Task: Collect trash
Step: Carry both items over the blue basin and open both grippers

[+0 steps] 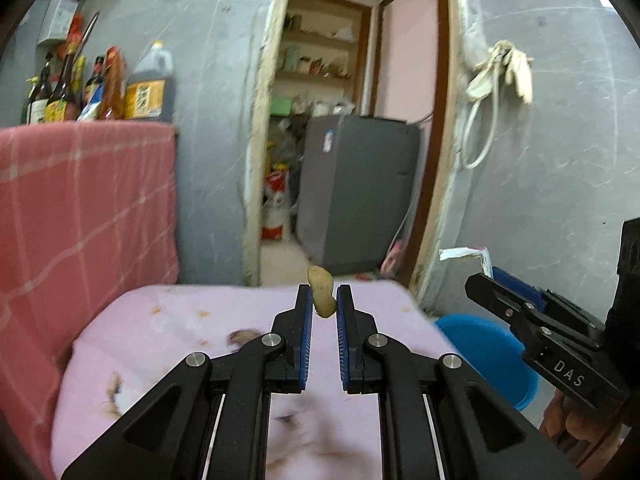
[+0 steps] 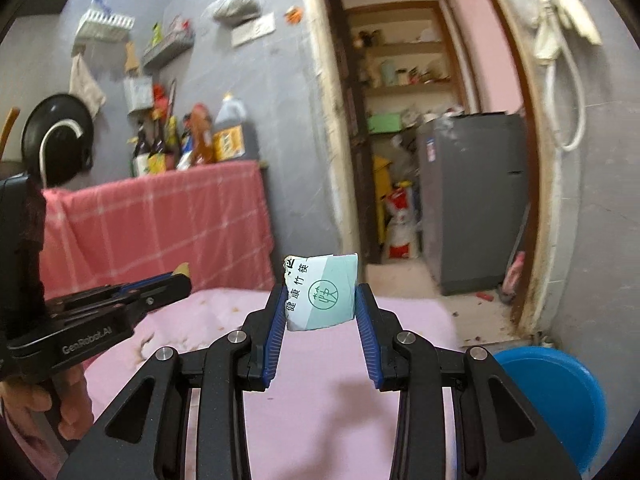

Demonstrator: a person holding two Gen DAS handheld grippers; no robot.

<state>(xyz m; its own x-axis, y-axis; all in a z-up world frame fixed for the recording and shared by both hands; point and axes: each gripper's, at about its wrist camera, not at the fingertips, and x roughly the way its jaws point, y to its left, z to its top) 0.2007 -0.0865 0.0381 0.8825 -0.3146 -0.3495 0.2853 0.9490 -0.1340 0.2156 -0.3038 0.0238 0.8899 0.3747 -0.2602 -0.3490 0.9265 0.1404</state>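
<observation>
My left gripper point(image 1: 323, 300) is shut on a small yellowish food scrap point(image 1: 322, 291) and holds it above the pink tablecloth point(image 1: 160, 332). My right gripper point(image 2: 320, 300) is shut on a torn white and green paper wrapper point(image 2: 322, 292) with printed characters, also above the table. In the left wrist view the right gripper point(image 1: 486, 270) shows at the right with the wrapper point(image 1: 466, 255) at its tips. In the right wrist view the left gripper point(image 2: 182, 276) shows at the left with the scrap point(image 2: 182, 268). Brown scraps point(image 1: 244, 336) lie on the cloth.
A blue plastic basin point(image 2: 556, 396) stands on the floor right of the table, also in the left wrist view point(image 1: 486, 354). A counter under a red checked cloth point(image 1: 80, 208) holds several bottles point(image 1: 96, 88). A doorway with a grey appliance point(image 1: 356, 192) lies ahead.
</observation>
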